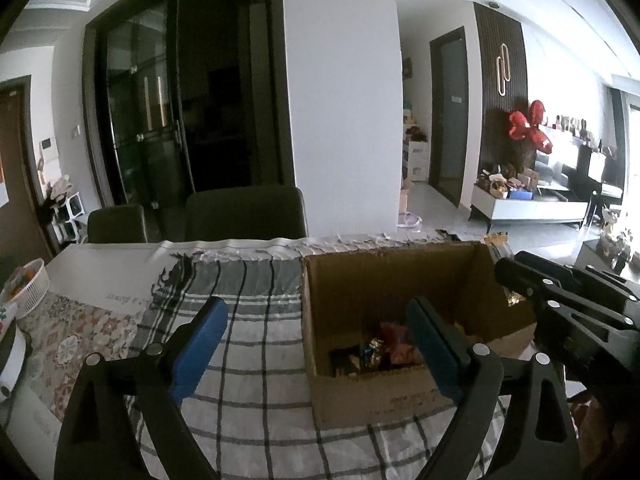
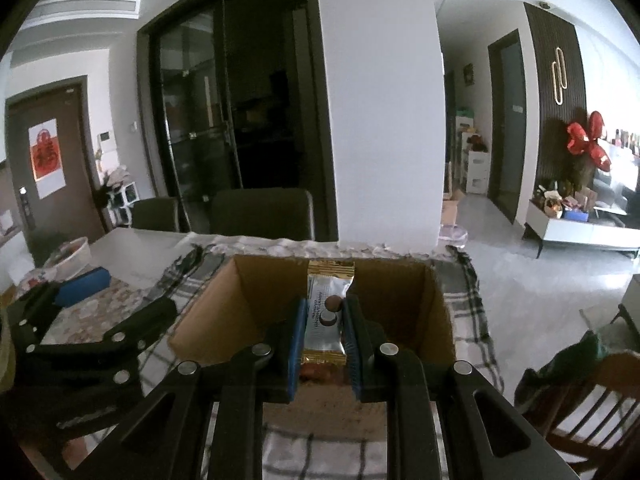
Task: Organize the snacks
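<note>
Your right claw [image 2: 323, 320] is clamped on a snack packet [image 2: 326, 312], white in the middle with gold ends and a picture of round brown sweets on its face. The blue pads press the packet's two long sides, and it stands upright between them in the centre of the right wrist frame, held over the open cardboard box [image 2: 436, 312]. The packet's gold top edge shows against the box's far wall.

Your left claw [image 1: 316, 344] stands wide open with nothing between its blue pads [image 1: 198, 350]. In the left wrist frame one pad sits at lower left over the checked cloth [image 1: 256, 396], and the other at lower centre in front of the box's [image 1: 352, 392] opening.

The box sits on the checked cloth, which covers the counter [image 1: 120, 252]. It fills the centre right of the left wrist frame, top open. Several wrapped snacks [image 1: 380, 350] lie at its bottom, red and gold among them; you cannot tell them apart in the shadow.

At the far left of the left wrist frame a white basket [image 1: 34, 286] rests on a flowered mat [image 1: 80, 332]. Two dark chairs [image 1: 244, 212] stand behind the counter at upper centre. Your right claw's black arm enters the left wrist frame at the right edge, beside the box.
</note>
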Motion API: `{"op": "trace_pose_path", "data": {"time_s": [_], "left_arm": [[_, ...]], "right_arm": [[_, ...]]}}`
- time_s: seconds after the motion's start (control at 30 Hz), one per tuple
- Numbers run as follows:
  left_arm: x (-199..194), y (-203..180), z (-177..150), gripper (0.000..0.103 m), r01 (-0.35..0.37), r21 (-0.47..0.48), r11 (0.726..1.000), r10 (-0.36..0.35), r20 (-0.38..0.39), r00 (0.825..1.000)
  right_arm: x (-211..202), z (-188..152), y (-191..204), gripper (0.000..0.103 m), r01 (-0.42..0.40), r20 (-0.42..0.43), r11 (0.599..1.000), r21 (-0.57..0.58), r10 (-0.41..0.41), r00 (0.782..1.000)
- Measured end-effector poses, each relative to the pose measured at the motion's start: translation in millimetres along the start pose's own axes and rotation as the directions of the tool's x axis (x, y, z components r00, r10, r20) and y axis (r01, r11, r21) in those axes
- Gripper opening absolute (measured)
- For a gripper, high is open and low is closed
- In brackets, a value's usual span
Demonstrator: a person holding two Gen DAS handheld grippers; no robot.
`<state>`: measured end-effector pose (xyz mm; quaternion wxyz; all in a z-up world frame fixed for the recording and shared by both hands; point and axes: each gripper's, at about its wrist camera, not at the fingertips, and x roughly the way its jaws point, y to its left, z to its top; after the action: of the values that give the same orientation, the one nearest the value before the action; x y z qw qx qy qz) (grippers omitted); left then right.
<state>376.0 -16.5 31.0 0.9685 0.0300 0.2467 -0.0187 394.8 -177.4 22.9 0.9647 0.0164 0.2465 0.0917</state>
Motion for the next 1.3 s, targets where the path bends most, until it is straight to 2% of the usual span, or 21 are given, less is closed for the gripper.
{"op": "trace_pose_path", "data": {"time_s": [0.27, 0.37, 0.4, 0.53, 0.63, 0.83, 0.93, 1.03, 1.1, 1.3], "left_arm": [[-6, -1, 4, 0.098, -0.019, 0.005, 1.000, 0.019, 0.018, 1.000], [-18, -4, 1, 0.098, -0.025, 0.021, 0.999, 0.024, 0.027, 0.999], [-22, -5, 1, 0.098, -0.024, 0.025, 0.999, 0.023, 0.029, 0.999], [-47, -7, -6, 0.099, -0.014, 0.038, 0.999, 0.012, 0.038, 0.999], [-74, -9, -15, 0.100, -0.003, 0.044, 0.999, 0.001, 0.042, 0.999], [-123, -14, -32, 0.101, -0.023, 0.074, 0.997, 0.018, 0.074, 0.997], [-148, -16, -40, 0.103, -0.019, 0.074, 0.997, 0.012, 0.091, 0.996], [-171, -19, -47, 0.103, -0.008, 0.072, 0.997, 0.001, 0.099, 0.995], [-183, -22, -52, 0.103, 0.004, 0.071, 0.997, -0.011, 0.098, 0.995], [-216, -28, -65, 0.103, -0.006, 0.085, 0.996, -0.004, 0.120, 0.993]], "right_arm": [[4, 6, -10, 0.025, 0.040, -0.015, 0.999, 0.012, -0.040, 0.999], [-7, 3, -11, 0.034, 0.048, -0.012, 0.999, 0.020, -0.048, 0.999], [-11, 2, -11, 0.035, 0.050, -0.007, 0.999, 0.020, -0.050, 0.999], [-37, -6, -8, 0.036, 0.050, -0.001, 0.999, 0.019, -0.050, 0.999], [-62, -15, -5, 0.048, 0.058, 0.010, 0.998, 0.026, -0.059, 0.998], [-109, -39, 1, 0.049, 0.049, 0.002, 0.998, 0.048, -0.049, 0.999], [-134, -50, 3, 0.056, 0.060, 0.009, 0.996, 0.068, -0.060, 0.998], [-156, -58, 4, 0.058, 0.075, 0.017, 0.995, 0.071, -0.077, 0.997], [-168, -62, 6, 0.063, 0.081, 0.019, 0.994, 0.078, -0.083, 0.996], [-205, -77, 12, 0.069, 0.114, 0.030, 0.991, 0.066, -0.116, 0.993]]}}
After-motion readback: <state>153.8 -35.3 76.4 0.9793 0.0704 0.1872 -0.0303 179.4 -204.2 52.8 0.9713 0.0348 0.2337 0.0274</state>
